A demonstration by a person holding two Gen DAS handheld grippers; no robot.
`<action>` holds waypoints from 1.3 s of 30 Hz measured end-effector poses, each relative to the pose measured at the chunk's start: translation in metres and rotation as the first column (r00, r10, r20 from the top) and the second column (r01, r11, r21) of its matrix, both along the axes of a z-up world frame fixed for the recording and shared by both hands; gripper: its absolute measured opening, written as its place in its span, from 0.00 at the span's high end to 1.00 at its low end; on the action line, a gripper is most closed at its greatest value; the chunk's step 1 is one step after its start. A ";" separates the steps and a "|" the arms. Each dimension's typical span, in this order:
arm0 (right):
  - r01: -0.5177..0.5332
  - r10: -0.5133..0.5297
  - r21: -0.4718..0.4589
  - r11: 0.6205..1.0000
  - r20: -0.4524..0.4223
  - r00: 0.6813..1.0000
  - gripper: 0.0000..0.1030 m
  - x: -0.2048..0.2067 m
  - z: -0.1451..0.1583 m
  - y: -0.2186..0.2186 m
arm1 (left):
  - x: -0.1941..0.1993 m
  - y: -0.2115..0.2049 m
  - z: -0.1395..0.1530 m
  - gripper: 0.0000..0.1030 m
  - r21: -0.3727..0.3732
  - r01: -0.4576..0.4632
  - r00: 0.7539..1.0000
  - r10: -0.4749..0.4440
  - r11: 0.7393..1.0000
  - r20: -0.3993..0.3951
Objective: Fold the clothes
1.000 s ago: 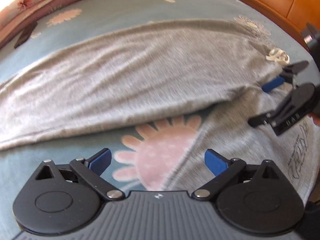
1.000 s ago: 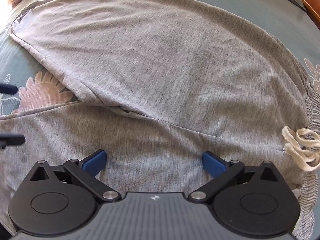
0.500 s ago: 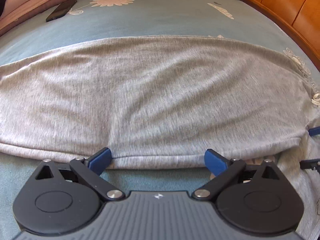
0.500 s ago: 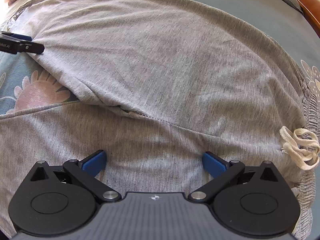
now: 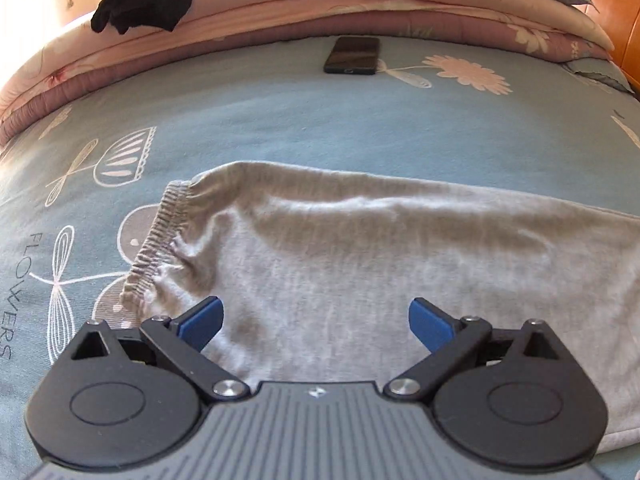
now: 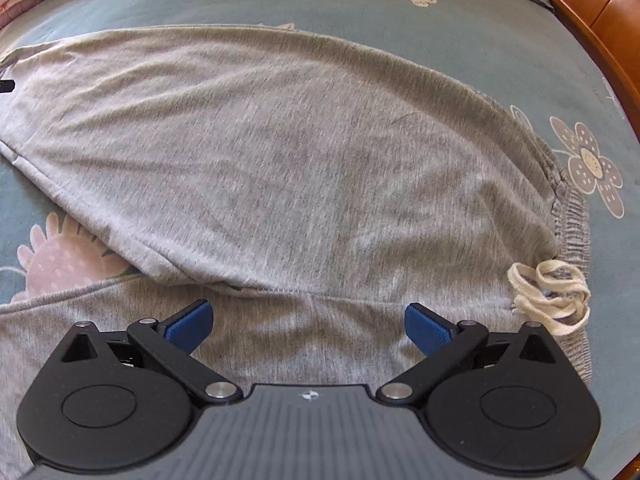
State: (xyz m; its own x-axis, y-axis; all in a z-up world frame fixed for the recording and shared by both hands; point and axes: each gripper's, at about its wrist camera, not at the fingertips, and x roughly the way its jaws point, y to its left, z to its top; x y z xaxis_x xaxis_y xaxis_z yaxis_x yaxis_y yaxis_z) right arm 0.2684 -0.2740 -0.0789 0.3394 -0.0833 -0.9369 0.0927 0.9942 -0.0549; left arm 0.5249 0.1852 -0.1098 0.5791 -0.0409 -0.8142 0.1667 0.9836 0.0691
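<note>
Two grippers hang over one pair of grey jersey jogging trousers (image 6: 304,152) spread on the pale blue flower-printed bedsheet (image 5: 304,120). Over the last second the left gripper (image 5: 316,320) has slid along the far leg — away from the crotch, where the pink flower print showed, to the elastic ankle cuff (image 5: 154,248). The right gripper (image 6: 308,322) has barely moved and sits above the crotch seam, the cream drawstring (image 6: 550,296) just to its right by the gathered waistband (image 6: 572,216).

That shift suggests the left hand is lining up on the leg's end, perhaps to lift it for a fold; the legs lie splayed apart, one not yet laid upon the other.

Both sets of blue fingers stand wide apart and empty. Grey fabric lies beneath and between the left fingertips, the cuff just beside the left one; whether they touch the cloth I cannot tell. A black phone (image 5: 352,56) rests well beyond.
</note>
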 end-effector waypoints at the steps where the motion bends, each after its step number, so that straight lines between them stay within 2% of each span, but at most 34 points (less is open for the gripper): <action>1: -0.004 0.004 -0.009 1.000 0.017 1.000 0.00 0.006 0.004 0.003 | 0.002 0.013 -0.002 0.04 -0.007 -0.024 1.000 0.023 1.000 -0.018; 3: -0.025 0.026 -0.022 0.999 0.048 0.999 0.00 0.023 0.013 0.013 | 0.005 0.038 -0.005 0.04 -0.021 -0.072 0.996 0.071 0.997 -0.052; 4: -0.041 0.042 -0.021 0.999 0.063 0.997 0.00 0.032 0.016 0.018 | 0.003 0.047 -0.003 0.04 -0.045 -0.070 0.996 0.067 0.997 -0.063; 6: -0.074 0.075 -0.012 0.997 0.093 0.993 0.00 0.049 0.023 0.029 | 0.000 0.050 0.003 0.04 -0.027 -0.044 0.997 0.042 0.999 -0.064; 8: -0.109 0.108 0.007 0.994 0.119 0.987 0.00 0.062 0.029 0.040 | -0.004 0.043 0.014 0.04 -0.027 0.002 0.999 -0.003 1.000 -0.042; 11: -0.162 0.155 0.037 0.986 0.136 0.978 0.00 0.079 0.031 0.059 | 0.002 0.027 0.025 0.04 -0.082 0.082 0.996 -0.083 0.993 -0.013; 15: -0.240 0.233 0.036 0.970 0.142 0.962 0.00 0.092 0.028 0.087 | 0.024 0.009 0.018 0.04 -0.081 0.132 0.991 -0.131 0.988 0.008; 17: -0.274 0.269 0.016 0.962 0.146 0.952 0.00 0.093 0.026 0.097 | 0.040 0.008 0.005 0.04 -0.060 0.101 0.993 -0.105 0.993 -0.061; 18: -0.286 0.282 0.008 0.958 0.144 0.949 0.00 0.093 0.025 0.100 | 0.049 0.011 -0.004 0.04 -0.068 0.064 0.987 -0.073 0.996 -0.144; 19: -0.292 0.289 0.001 0.956 0.142 0.947 0.00 0.093 0.025 0.102 | 0.049 0.013 -0.002 0.04 -0.083 0.063 0.987 -0.074 0.995 -0.144; 21: -0.293 0.291 -0.005 0.956 0.140 0.947 0.00 0.092 0.024 0.101 | 0.048 0.013 0.004 0.04 -0.134 0.102 0.971 -0.128 0.986 -0.204; 22: -0.284 0.282 -0.005 0.959 0.142 0.949 0.00 0.092 0.024 0.099 | 0.045 0.012 0.010 0.04 -0.151 0.118 0.967 -0.148 0.981 -0.207; 26: -0.220 0.214 0.023 0.975 0.153 0.965 0.00 0.094 0.020 0.085 | 0.046 -0.009 0.028 0.03 -0.159 0.182 0.972 -0.202 0.970 -0.119; 29: -0.192 0.184 0.039 0.981 0.151 0.971 0.00 0.098 0.016 0.083 | 0.064 -0.028 0.030 0.03 -0.191 0.181 0.978 -0.197 0.965 -0.069; 32: -0.179 0.170 0.047 0.983 0.153 0.973 0.00 0.098 0.016 0.080 | 0.079 -0.034 0.013 0.03 -0.287 0.134 0.972 -0.182 0.948 -0.148; 33: -0.178 0.169 0.047 0.983 0.155 0.973 0.00 0.097 0.016 0.080 | 0.082 -0.036 0.003 0.03 -0.280 0.115 0.971 -0.168 0.953 -0.172; 36: -0.175 0.165 0.048 0.983 0.160 0.973 0.00 0.096 0.017 0.077 | 0.078 -0.043 0.007 0.03 -0.243 0.119 0.977 -0.157 0.963 -0.145; 39: -0.171 0.161 0.049 0.984 0.165 0.973 0.00 0.094 0.018 0.074 | 0.068 -0.052 0.021 0.03 -0.277 0.160 0.974 -0.197 0.948 -0.111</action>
State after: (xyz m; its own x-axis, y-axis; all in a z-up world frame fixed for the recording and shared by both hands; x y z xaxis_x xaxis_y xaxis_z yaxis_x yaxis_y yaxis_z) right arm 0.3624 -0.1996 -0.0610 0.4889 0.0438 -0.8712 -0.0716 0.9974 0.0100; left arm 0.5930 0.1334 -0.0891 0.4278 -0.3579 -0.8300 0.3306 0.9166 -0.2249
